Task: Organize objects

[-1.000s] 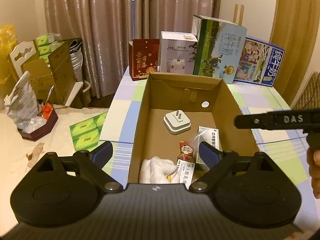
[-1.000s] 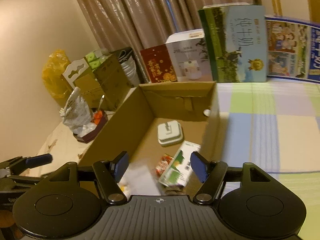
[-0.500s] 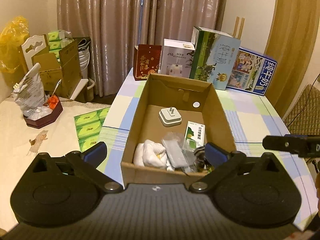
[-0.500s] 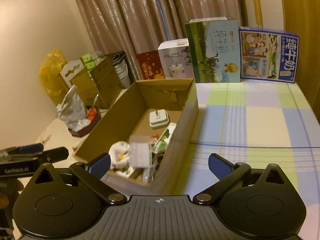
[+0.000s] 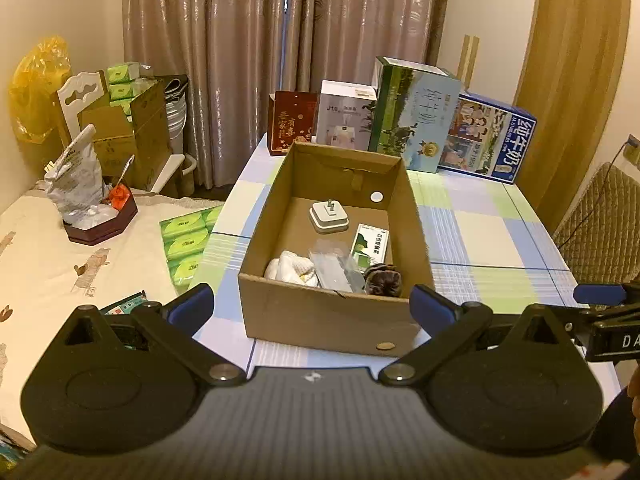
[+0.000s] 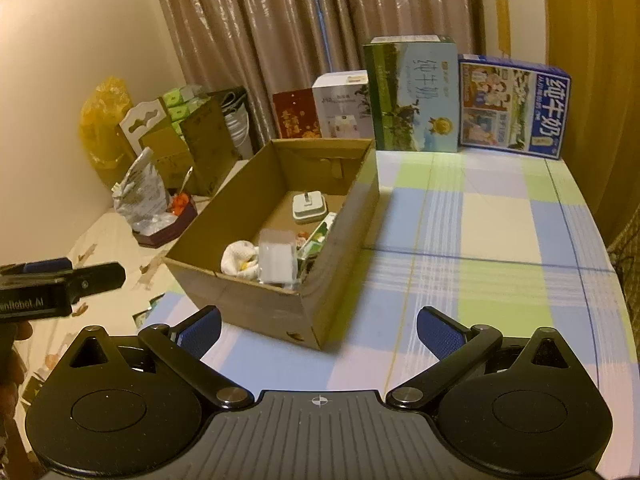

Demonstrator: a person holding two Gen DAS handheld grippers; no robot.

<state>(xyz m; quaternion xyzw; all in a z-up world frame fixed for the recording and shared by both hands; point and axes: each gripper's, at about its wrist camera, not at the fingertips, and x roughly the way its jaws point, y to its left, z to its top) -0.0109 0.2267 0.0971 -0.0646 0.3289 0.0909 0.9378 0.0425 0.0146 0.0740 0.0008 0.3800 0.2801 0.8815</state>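
Hovering near bench (image 6: 500, 220): left tongs (image 5: 312, 306), right tongs (image 6: 319, 328) wide apart, empty. Dark pouch (image 5: 383, 280) in cardboard box (image 5: 332, 320) left-view only; milk cartons (image 6: 412, 98) 12 o'clock.

You held your left gripper (image 5: 311, 306) and right gripper (image 6: 318, 330) side by side, level, both with jaws spread wide and gripping nothing.
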